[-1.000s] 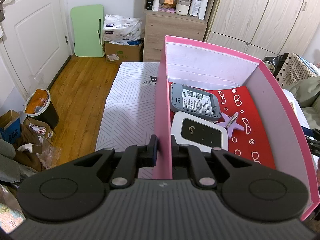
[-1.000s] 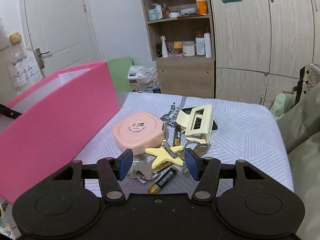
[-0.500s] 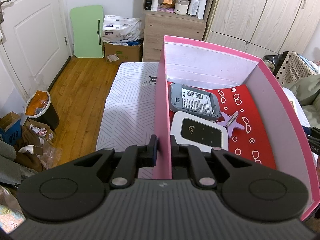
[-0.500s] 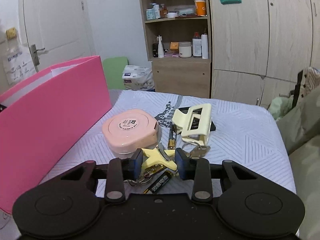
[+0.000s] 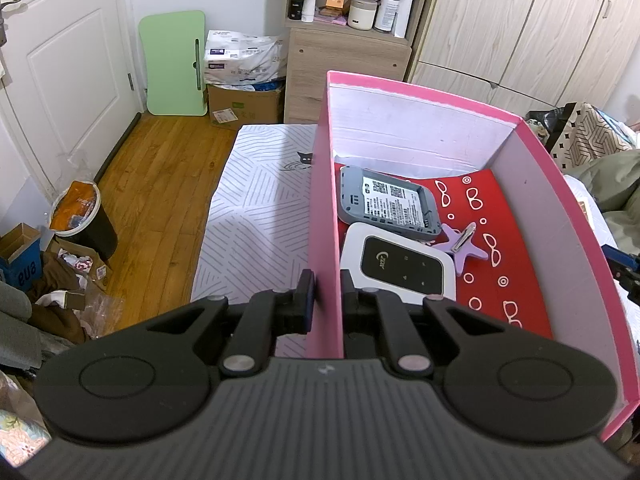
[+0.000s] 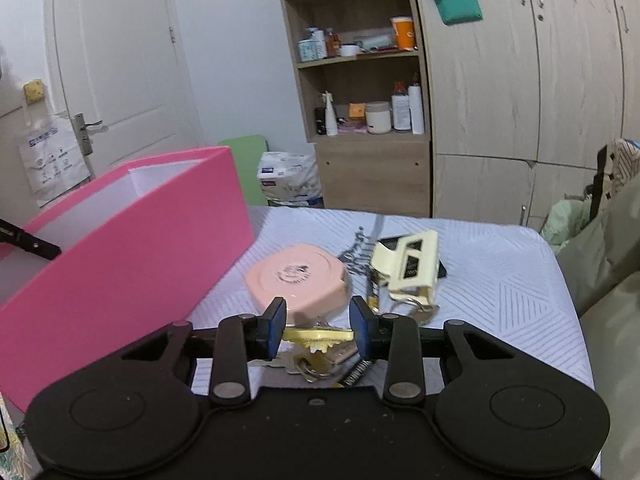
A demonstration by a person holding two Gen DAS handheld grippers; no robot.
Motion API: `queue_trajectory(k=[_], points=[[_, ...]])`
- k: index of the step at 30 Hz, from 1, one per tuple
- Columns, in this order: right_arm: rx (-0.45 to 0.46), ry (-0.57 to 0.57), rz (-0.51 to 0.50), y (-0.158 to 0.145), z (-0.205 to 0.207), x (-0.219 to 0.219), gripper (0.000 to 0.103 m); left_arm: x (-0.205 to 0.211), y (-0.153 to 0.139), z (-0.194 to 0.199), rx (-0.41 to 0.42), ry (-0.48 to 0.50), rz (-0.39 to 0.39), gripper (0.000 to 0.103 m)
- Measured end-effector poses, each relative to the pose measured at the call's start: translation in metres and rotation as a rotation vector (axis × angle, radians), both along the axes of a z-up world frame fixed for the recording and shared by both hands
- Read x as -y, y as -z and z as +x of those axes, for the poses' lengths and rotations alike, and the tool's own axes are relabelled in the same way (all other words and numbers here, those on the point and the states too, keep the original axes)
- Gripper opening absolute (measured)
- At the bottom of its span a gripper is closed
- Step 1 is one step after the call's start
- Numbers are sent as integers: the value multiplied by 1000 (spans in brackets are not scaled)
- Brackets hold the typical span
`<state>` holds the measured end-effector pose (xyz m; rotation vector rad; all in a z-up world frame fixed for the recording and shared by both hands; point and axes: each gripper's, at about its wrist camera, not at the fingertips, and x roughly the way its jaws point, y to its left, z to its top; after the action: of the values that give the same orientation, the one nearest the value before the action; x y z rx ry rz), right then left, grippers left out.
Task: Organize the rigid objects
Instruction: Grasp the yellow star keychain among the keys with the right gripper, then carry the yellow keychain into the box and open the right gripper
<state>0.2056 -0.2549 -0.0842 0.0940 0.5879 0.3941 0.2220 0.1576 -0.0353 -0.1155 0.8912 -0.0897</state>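
Observation:
My left gripper [image 5: 326, 300] is shut on the left wall of the pink box [image 5: 325, 200]. Inside the box lie a grey device [image 5: 386, 202], a white device with a black screen [image 5: 400, 266] and a purple star clip [image 5: 464, 244]. My right gripper [image 6: 318, 326] is shut on a yellow star clip [image 6: 318, 336] and holds it edge-on just above the bed. Under it lie keys [image 6: 310, 366] and a black battery [image 6: 354, 374]. Beyond are a pink round case [image 6: 296, 278] and a cream clip [image 6: 410, 266]. The pink box [image 6: 120, 256] stands to the left.
The white patterned bed cover [image 6: 500, 280] holds the loose items. A wooden shelf unit [image 6: 364, 92] and wardrobe doors [image 6: 520, 80] stand behind. A green blanket [image 6: 608, 280] lies at the right. The wooden floor with a bin [image 5: 80, 220] is left of the bed.
My right gripper closed on the yellow star clip and lifted it, tilting upward. The left gripper kept its hold on the box wall.

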Motion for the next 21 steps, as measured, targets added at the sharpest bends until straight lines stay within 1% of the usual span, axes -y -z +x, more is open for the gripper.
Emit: queue_trajectory(k=[6,11,13,18,19,21], points=[[-1,-10,15,-9,0,-4,40,1,1,0,0,1,0,9],[53,-93,21,-41,-6,-16,40,1,1,0,0,0,-1,10],[72,-156,43,-59,-7,-25,40,2,0,0,1,2,1,10],[129,-404,58,-105,-11,-63,40,4,1,1,1,-3,-1,10],[127,-447,60,-110,-9,-71,40,4,1,1,1,-1,3,10],[90,-529,62,-116,-2,-91,40,5,2,0,2,4,12,10]])
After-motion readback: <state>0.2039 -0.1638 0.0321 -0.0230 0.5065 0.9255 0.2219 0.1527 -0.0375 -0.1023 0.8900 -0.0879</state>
